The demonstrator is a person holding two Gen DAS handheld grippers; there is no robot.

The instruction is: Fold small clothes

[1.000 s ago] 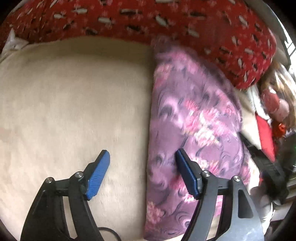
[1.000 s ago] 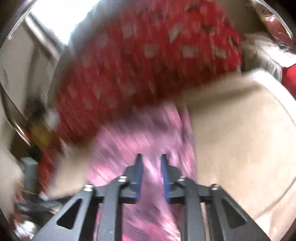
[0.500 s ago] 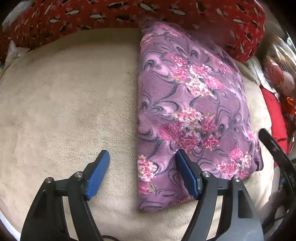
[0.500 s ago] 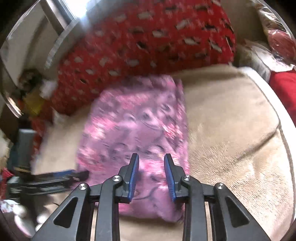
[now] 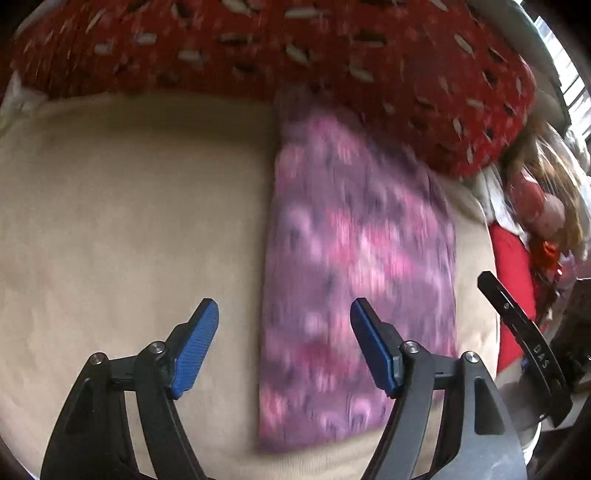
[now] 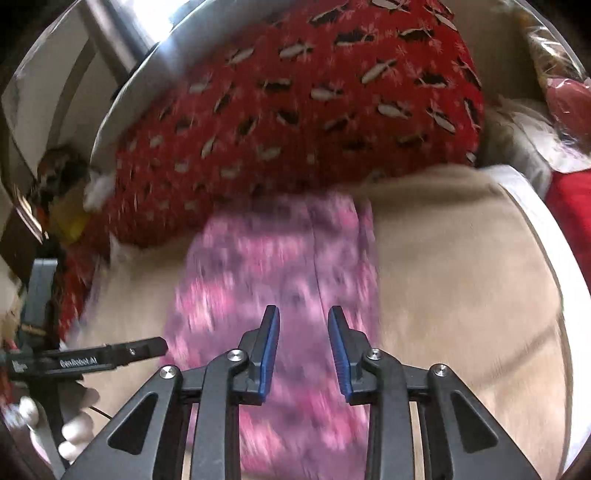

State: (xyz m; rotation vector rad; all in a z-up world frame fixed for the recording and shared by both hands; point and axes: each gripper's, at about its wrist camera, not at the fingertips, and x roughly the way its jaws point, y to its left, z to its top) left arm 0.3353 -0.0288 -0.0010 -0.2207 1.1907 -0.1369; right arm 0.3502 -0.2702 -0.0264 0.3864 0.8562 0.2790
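left gripper (image 5: 284,347): jaws wide apart, nothing between the blue pads, hanging over the cloth's left edge.
right gripper (image 6: 303,350): jaws apart by a narrow gap and just been opening; nothing gripped, cloth lies below them.
purple floral cloth (image 5: 354,280): folded into a long rectangle, flat, straight ahead of both grippers; far end tucked against the red pillow.
surface: beige blanket (image 5: 129,221), bare ahead-left of the left gripper and right of the right gripper.
red patterned pillow (image 6: 295,103): beyond the cloth, across the far side.
room: pale rail and bright window (image 6: 140,22) past the pillow in the right view; red fabric and clutter (image 5: 517,266) right of the left gripper.
change: a second ago the right pads were nearly together close over the cloth; now wider, and more cloth shows below both grippers.
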